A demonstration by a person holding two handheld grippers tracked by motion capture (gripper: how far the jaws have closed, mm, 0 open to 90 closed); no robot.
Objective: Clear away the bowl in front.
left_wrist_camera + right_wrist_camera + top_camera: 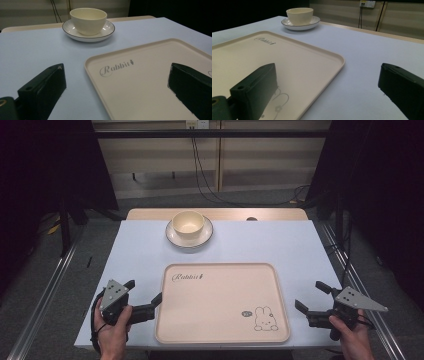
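A pale blue bench (140,250) carries a cream tray (220,330) near the front edge, printed with "Rabbit" and a small rabbit drawing. Well beyond it, near the far edge, a cream bowl (188,222) sits on a dark-rimmed saucer (172,237). The left hand-held gripper (145,296) hovers at the tray's left rim, jaws wide apart and holding nothing, one over the tray. The right hand-held gripper (311,296) hovers off the tray's right side, also wide open and empty. Bare bench lies between tray and saucer.

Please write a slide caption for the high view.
Open tongs flank a tray; bowl on saucer beyond.
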